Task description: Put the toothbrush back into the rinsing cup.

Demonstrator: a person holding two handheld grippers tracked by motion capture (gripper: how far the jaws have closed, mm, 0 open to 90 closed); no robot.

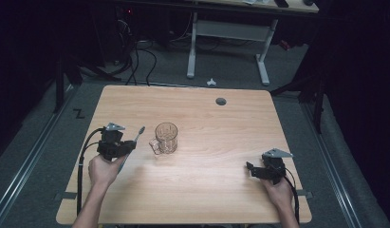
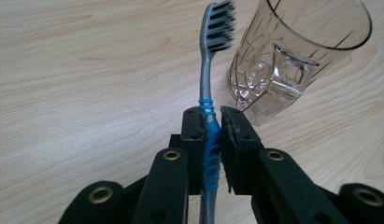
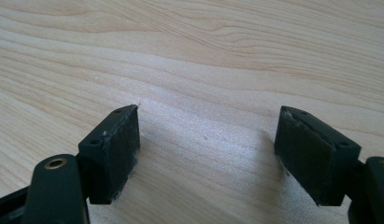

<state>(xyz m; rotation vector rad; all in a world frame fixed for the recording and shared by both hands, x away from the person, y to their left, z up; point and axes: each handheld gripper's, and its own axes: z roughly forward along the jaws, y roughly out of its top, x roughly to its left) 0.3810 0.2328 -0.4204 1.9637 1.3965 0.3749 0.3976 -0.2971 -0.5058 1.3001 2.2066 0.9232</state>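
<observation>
A grey toothbrush (image 2: pixel 207 70) with a blue ribbed grip and dark bristles is pinched by its handle in my left gripper (image 2: pixel 212 126), bristle end pointing away. In the high view the left gripper (image 1: pixel 128 145) sits at the table's left and the toothbrush (image 1: pixel 139 134) angles up toward a clear cut-glass mug (image 1: pixel 165 138). The mug (image 2: pixel 292 56) stands just right of the brush head, apart from it, handle toward me. My right gripper (image 1: pixel 252 169) rests at the table's right front; its jaws (image 3: pixel 208 149) stand wide apart over bare wood.
The wooden table (image 1: pixel 207 199) has a dark round cable hole (image 1: pixel 221 101) near its far edge. Beyond it stand a white desk frame (image 1: pixel 228 35) and cables on the grey floor.
</observation>
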